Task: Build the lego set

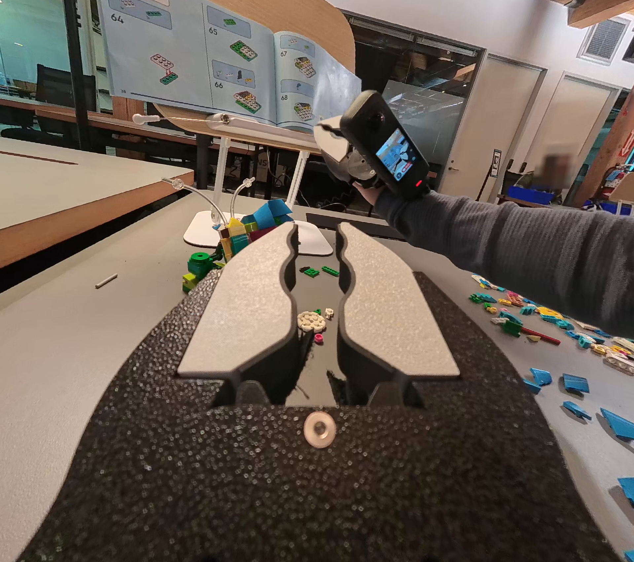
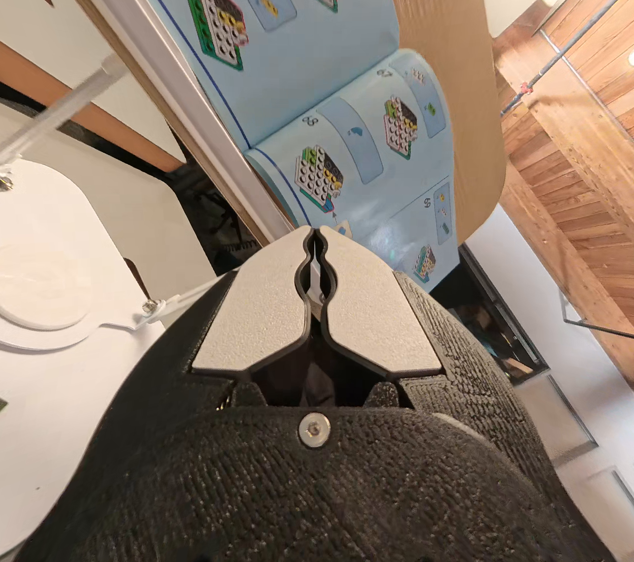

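My left gripper (image 1: 315, 231) is open and empty, low over the grey table. Between its fingers lie a cream round plate (image 1: 311, 320), a small pink stud (image 1: 319, 338) and small green pieces (image 1: 330, 271). A colourful part-built model with a blue roof (image 1: 240, 233) stands just beyond the left finger. The instruction booklet (image 1: 206, 47) rests open on a white stand. My right gripper (image 2: 316, 230) is shut on the lower edge of the booklet's bulging right page (image 2: 360, 140). It also shows raised at that page in the left wrist view (image 1: 327, 133).
A grey-sleeved arm (image 1: 514, 243) reaches across above the table's right side. Many loose pieces (image 1: 514, 312) and blue slope pieces (image 1: 576, 384) lie at the right. The stand's white base (image 1: 308, 241) sits behind the model. A second table (image 1: 68, 188) is at the left. The left gripper's tips are roughly 30 cm from the right gripper's.
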The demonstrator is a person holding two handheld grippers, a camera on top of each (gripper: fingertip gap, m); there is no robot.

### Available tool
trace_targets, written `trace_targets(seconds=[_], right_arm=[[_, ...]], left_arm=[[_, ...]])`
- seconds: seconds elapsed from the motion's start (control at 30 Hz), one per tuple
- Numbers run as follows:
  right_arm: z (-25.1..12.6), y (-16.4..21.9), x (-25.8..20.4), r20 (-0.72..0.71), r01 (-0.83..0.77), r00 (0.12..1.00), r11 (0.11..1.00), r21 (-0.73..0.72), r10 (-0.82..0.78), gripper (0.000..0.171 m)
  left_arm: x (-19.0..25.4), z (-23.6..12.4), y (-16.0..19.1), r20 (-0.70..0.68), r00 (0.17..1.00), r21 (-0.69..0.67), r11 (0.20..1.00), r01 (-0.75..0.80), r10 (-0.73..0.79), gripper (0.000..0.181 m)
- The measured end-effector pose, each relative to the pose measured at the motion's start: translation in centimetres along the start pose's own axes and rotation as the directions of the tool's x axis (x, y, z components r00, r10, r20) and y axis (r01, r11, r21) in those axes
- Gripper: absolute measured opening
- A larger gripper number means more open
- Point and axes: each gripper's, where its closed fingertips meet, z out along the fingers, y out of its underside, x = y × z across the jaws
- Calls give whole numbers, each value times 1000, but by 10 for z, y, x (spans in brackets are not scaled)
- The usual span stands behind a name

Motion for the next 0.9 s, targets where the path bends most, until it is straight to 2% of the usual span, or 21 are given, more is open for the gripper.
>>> trace_targets(seconds=[0.13, 0.3, 0.43, 0.57, 0.7, 0.9], right_arm=[[-12, -43, -7, 32, 21, 999, 989, 144, -26, 0], [-23, -107, -25, 69, 128, 985, 938, 323, -158, 1], [-25, -141, -41, 126, 135, 972, 906, 402, -200, 4], [-19, -162, -59, 249, 76, 949, 907, 415, -193, 11], [-6, -176, -77, 351, 59, 915, 926, 372, -199, 25], [11, -194, -101, 351, 180, 880, 909, 376, -319, 29]], left_arm=[[0, 0, 0, 0, 1000, 0, 1000, -1, 1, 20], [0, 0, 0, 0, 1000, 2, 1000, 0, 0, 20], [0, 0, 0, -1, 1000, 2, 1000, 1, -1, 20], [0, 0, 0, -1, 1000, 1, 1000, 1, -1, 20], [0, 0, 0, -2, 1000, 0, 1000, 3, -3, 20], [1, 1, 0, -6, 1000, 0, 1000, 11, -11, 20]])
